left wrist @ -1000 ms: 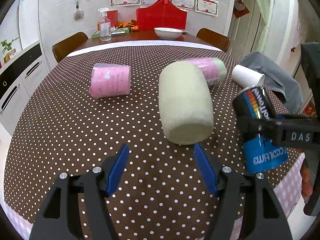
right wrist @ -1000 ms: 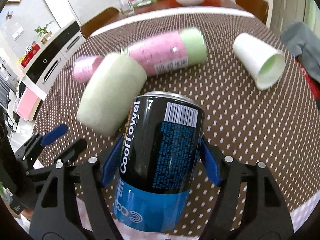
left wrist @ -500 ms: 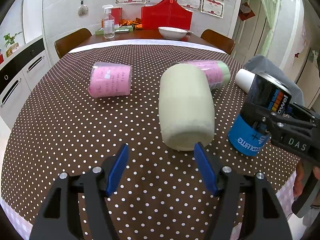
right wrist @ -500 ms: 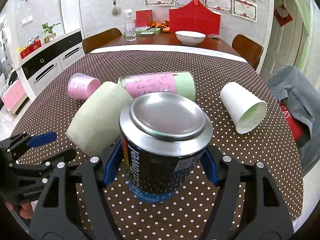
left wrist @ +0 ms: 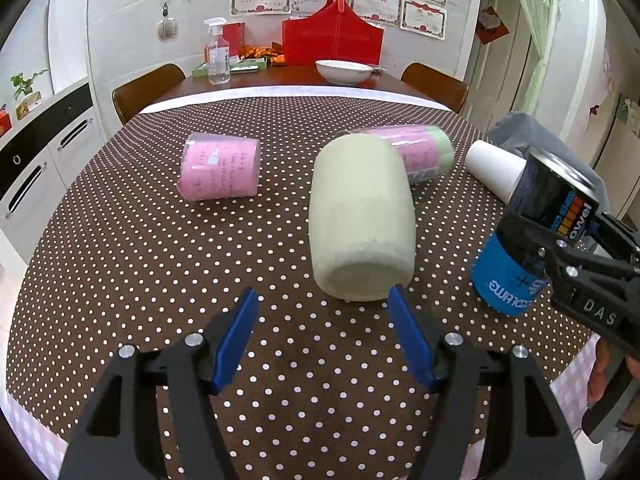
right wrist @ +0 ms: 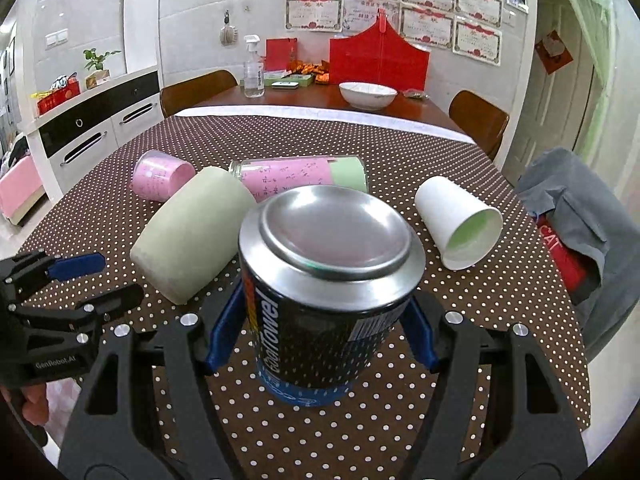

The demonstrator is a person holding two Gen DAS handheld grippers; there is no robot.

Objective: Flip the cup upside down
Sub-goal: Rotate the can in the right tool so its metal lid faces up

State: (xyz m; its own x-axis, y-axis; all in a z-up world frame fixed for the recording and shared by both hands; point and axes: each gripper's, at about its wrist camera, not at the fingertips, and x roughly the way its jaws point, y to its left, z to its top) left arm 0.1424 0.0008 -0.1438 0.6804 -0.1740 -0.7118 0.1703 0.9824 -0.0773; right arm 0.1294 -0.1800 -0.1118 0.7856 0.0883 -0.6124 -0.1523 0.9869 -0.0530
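Black and blue printed metal is what the right gripper is clamped on: a cylindrical can-shaped cup whose lettering now reads upside down and whose plain silvery closed end faces up. A second ago this cup was tipped over in mid-air, held above the brown polka-dot surface; half a second ago it was coming down, tilted. Now it is close to vertical and low over the surface near its right edge, blue band lowest. From the left wrist view the cup leans a little away from upright, and I cannot tell whether its bottom rim touches the cloth or hangs just above it.

To my eye the turn itself is done; what is left is to settle the cup flat and let go. A lean at release could make it rock or topple, so I would expect it to be squared up first.

The left gripper hangs empty with its blue pads spread apart, just in front of a pale green fuzzy cylinder lying on its side. Beyond that lie a pink-wrapped clear plastic cup, a long pink-and-green jar and a white paper cup, all on their sides, none touched by either gripper.
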